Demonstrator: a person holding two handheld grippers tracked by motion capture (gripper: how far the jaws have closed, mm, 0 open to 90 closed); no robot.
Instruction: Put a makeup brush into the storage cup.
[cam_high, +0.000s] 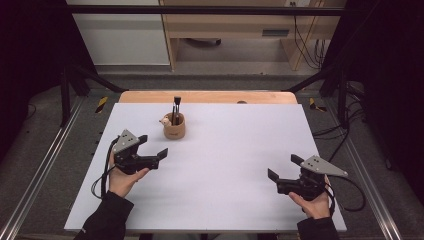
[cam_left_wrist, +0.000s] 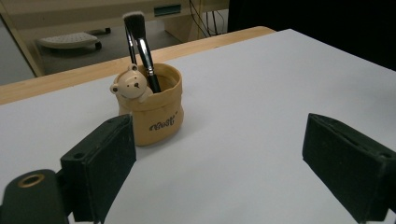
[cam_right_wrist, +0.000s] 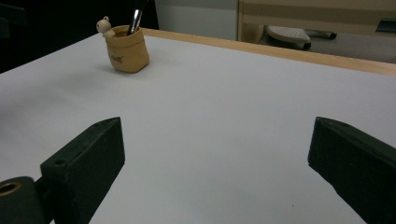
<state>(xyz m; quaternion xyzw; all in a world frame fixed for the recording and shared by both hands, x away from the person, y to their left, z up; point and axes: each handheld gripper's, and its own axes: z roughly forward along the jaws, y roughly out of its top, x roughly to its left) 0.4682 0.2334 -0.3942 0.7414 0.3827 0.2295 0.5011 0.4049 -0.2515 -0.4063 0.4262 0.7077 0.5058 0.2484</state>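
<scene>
— Looking down from the high view, can you make out what stands in the tan pot (cam_high: 174, 127)?

— Only partly. One black-bristled brush (cam_left_wrist: 136, 25) rises from it, and a second thin dark handle sits just behind, its lower part hidden inside the pot. In the high view both merge into one dark stick. A small bear figure (cam_left_wrist: 130, 86) clings to the rim; in the right gripper view it is tiny and its features are blurred.

— Where is the pot?

— Upright on the white desk (cam_high: 225, 165), toward the far left, near the wooden edge. The writing on its front is too small to read.

— And the left gripper (cam_high: 152, 148)?

— Its fingers (cam_left_wrist: 105, 163) are spread wide with nothing between them, near the pot but apart from it. In its own view the right finger is cut off by the frame edge.

— The right gripper (cam_high: 284, 167)?

— Fingers (cam_right_wrist: 86, 161) also spread, bare desk between them, well apart from the pot. The hand beneath is partly hidden by the gripper body, and its sleeve runs off the bottom.
</scene>
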